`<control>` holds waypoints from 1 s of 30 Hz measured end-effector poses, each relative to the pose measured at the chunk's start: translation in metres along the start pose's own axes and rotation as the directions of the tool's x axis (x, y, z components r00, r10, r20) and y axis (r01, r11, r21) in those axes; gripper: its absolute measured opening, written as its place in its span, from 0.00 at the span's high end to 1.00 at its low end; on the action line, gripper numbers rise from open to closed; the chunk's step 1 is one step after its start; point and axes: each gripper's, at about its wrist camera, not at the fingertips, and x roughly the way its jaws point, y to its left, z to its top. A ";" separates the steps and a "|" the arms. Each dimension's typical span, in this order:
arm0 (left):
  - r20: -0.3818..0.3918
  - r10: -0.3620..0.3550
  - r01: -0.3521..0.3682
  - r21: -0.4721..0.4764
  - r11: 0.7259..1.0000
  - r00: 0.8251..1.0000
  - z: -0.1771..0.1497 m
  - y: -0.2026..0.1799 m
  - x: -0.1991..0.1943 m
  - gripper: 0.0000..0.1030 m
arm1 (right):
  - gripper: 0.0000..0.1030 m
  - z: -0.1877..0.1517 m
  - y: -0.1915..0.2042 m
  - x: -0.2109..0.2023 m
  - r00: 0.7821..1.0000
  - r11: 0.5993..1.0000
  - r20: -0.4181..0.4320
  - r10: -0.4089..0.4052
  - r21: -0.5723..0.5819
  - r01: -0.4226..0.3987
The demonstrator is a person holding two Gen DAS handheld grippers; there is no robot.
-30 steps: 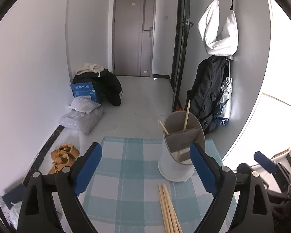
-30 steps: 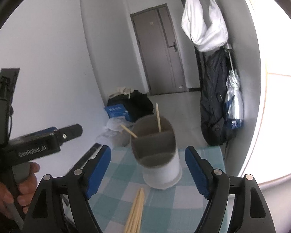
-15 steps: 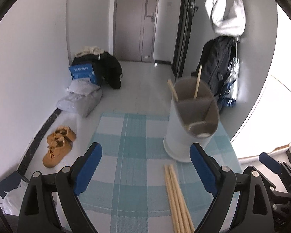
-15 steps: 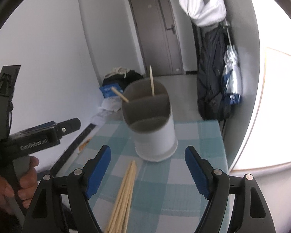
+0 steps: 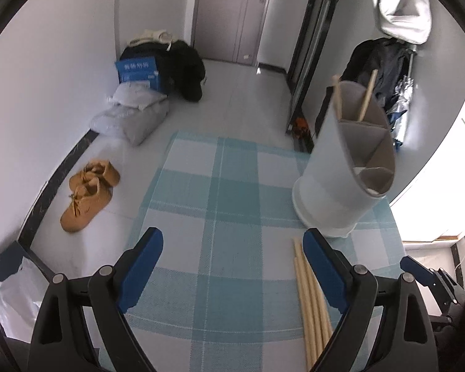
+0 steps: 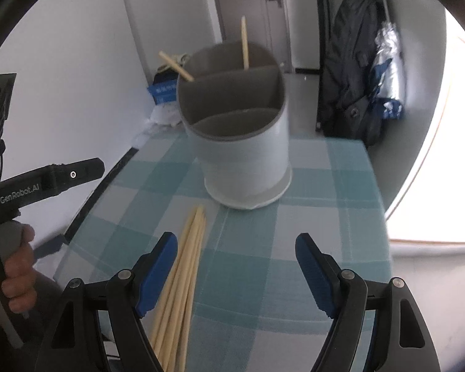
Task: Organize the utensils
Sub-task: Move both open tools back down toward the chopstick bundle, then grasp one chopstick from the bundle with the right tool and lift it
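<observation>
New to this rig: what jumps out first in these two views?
The grey utensil holder stands at the far right of the checked tablecloth, two chopsticks poking from its back compartment. A loose bundle of chopsticks lies on the cloth before it, beside the open right gripper; the left gripper is open too.

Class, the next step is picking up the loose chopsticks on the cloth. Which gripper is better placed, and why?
Probably the right gripper: open, with the chopsticks just inside its left finger. The left gripper, also open, faces mostly bare cloth.
</observation>
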 end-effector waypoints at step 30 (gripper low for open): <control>-0.164 -0.025 0.005 -0.117 0.993 0.986 0.004 0.045 0.024 0.14 | 0.67 -0.018 0.059 0.069 0.978 0.969 -0.170 -0.124 -0.234 0.083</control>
